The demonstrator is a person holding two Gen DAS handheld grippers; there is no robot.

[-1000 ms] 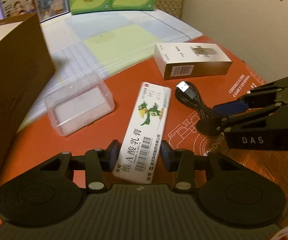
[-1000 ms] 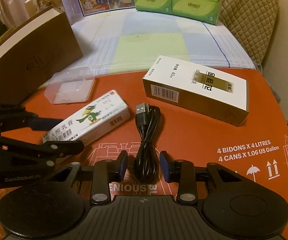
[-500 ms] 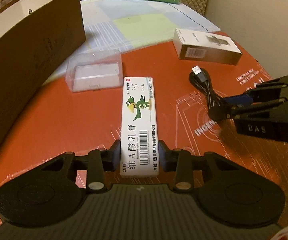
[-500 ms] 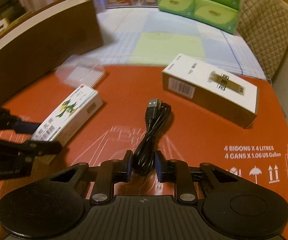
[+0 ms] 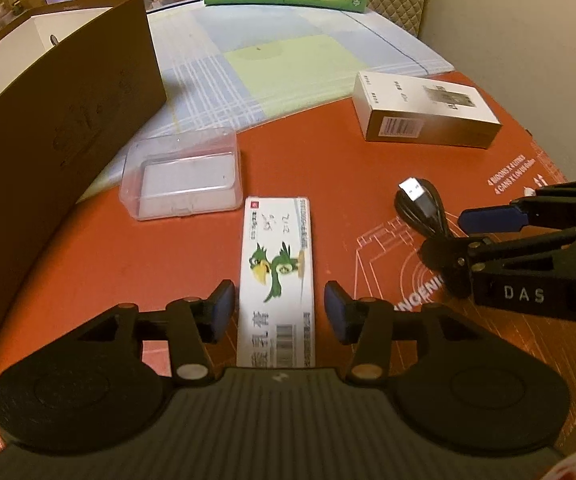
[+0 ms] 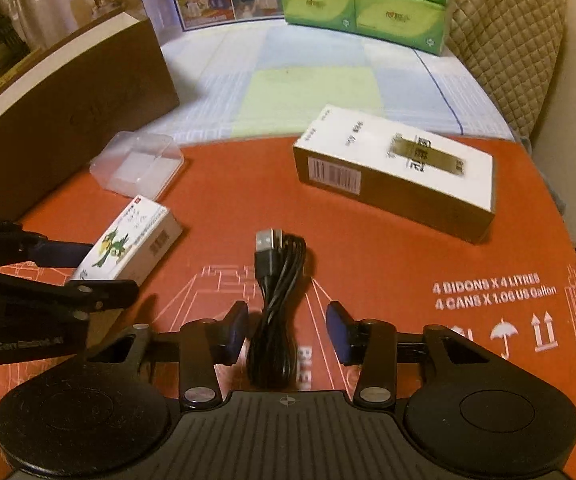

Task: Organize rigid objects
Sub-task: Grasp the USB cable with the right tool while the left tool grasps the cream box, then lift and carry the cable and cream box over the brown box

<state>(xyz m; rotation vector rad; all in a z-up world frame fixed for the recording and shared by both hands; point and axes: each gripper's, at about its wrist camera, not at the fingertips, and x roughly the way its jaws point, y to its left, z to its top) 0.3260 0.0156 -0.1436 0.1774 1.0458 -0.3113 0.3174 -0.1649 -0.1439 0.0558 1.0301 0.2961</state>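
Left gripper (image 5: 276,308) was seen with jaws just opened, pads clear of the ointment box (image 5: 276,276) lying flat between them on the orange cardboard sheet (image 5: 88,248). Box face carried a green bird cartoon, a barcode and Chinese characters. Right gripper (image 6: 286,330) was likewise just opened, pads off the coiled black USB cable (image 6: 276,312) lying between them, plug end pointing away.

"DAS" was read on the right gripper body only in the left wrist view; "GenRobot.AI", blurred, on the left gripper body only in the right wrist view. "4 BIDONS X 4 LITRES / 4 CANS X 1.06 US Gallon" was legible on the sheet right of the right gripper.

Ahead of both: white-and-gold carton (image 6: 395,172) with barcode, clear plastic case (image 5: 182,178), brown storage box (image 5: 60,120) to the left. Its white interior was shown only in the left view. Green tissue packs (image 6: 363,0) stood far ahead, beside them a poster with "1956" readable.
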